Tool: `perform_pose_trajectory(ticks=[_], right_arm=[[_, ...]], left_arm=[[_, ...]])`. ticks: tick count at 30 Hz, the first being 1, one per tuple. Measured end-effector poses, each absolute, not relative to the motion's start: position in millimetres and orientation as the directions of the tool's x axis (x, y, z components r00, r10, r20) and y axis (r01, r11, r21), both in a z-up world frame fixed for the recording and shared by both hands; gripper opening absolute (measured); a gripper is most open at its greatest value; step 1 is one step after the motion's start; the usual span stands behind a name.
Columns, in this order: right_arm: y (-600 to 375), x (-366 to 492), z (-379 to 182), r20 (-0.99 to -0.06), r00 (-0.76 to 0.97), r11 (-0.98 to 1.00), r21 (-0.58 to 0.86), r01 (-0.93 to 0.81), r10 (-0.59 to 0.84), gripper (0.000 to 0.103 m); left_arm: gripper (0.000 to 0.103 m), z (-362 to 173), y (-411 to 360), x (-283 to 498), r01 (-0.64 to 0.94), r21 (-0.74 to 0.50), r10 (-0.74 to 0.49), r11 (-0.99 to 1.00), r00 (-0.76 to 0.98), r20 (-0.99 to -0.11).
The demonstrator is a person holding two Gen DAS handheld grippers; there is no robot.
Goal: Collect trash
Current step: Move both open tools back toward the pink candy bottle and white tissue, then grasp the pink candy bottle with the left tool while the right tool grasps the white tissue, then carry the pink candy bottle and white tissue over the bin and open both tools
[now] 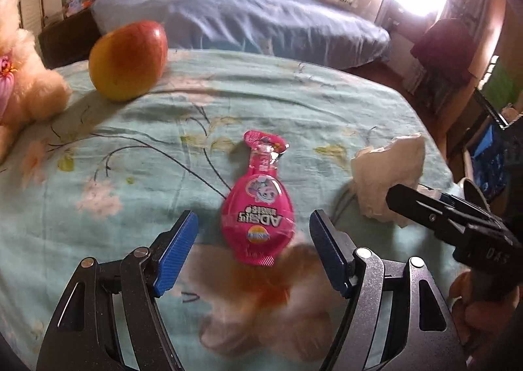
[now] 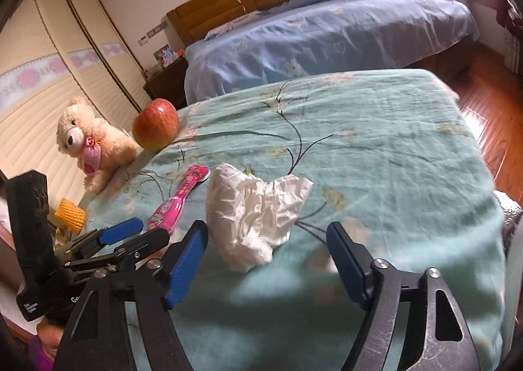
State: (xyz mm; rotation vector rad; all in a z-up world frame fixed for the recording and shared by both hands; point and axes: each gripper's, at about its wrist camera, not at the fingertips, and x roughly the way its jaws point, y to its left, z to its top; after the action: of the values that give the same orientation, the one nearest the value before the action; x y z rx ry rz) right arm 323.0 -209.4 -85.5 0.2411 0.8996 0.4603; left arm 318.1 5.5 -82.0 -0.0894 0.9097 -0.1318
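A pink drink pouch (image 1: 258, 207) lies flat on the pale green flowered sheet (image 1: 130, 142). My left gripper (image 1: 255, 240) hangs over its near end, open, with the pouch's bottom between the blue pads and neither pad touching it. A crumpled white tissue (image 2: 255, 214) lies to the right of the pouch (image 2: 179, 201). My right gripper (image 2: 268, 237) is open around the tissue's near part, pads not pressing on it. In the left wrist view the right gripper's black finger (image 1: 408, 204) sits against the tissue (image 1: 389, 175). The left gripper (image 2: 137, 237) shows at the right wrist view's lower left.
A red-yellow apple (image 1: 129, 59) and a cream teddy bear (image 2: 94, 142) sit at the sheet's far left. A yellow foam fruit net (image 2: 70, 212) lies at the left edge. A blue bed (image 2: 327, 34) stands behind. Wooden floor (image 2: 493, 129) lies beyond the right edge.
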Motion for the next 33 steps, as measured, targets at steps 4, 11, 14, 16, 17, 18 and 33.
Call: perform_pose_trajectory(ticks=[4, 11, 14, 16, 17, 18, 33], right_arm=[[-198.4, 325.7, -91.9, -0.696, 0.517, 0.867, 0.379, -0.325, 0.498, 0.047], [-213.5, 328.0, -97.1, -0.657, 0.511, 0.831, 0.467, -0.301, 0.554, 0.041], [-213.9, 329.3, -97.1, -0.657, 0.51, 0.831, 0.464, -0.306, 0.554, 0.041], [-214.4, 330.4, -97.5, -0.655, 0.51, 0.829, 0.47, -0.303, 0.558, 0.04], [-215.7, 330.8, -97.7, -0.654, 0.511, 0.829, 0.472, -0.301, 0.558, 0.04], [-215.1, 330.3, -97.6, -0.654, 0.512, 0.829, 0.472, -0.299, 0.557, 0.04], [-233.2, 283.9, -88.8, -0.653, 0.651, 0.893, 0.441, -0.087, 0.386, 0.038]], left_arm=[[0.046, -81.8, 2.8, 315.4, 0.071, -0.113, -0.133, 0.991, 0.623, -0.771], [0.046, -81.8, 3.6, 316.4, 0.057, -0.11, -0.121, 0.992, 0.63, -0.767], [0.045, -81.9, 4.5, 317.1, 0.048, -0.106, -0.112, 0.993, 0.631, -0.767], [0.045, -82.0, 5.9, 317.3, 0.039, -0.11, -0.11, 0.993, 0.632, -0.767], [0.045, -82.2, 5.5, 316.5, 0.039, -0.109, -0.109, 0.993, 0.632, -0.767], [0.045, -82.2, 5.2, 316.4, 0.039, -0.105, -0.106, 0.994, 0.633, -0.767], [0.045, -79.6, -12.7, 302.1, 0.163, -0.103, -0.183, 0.981, 0.616, -0.766]])
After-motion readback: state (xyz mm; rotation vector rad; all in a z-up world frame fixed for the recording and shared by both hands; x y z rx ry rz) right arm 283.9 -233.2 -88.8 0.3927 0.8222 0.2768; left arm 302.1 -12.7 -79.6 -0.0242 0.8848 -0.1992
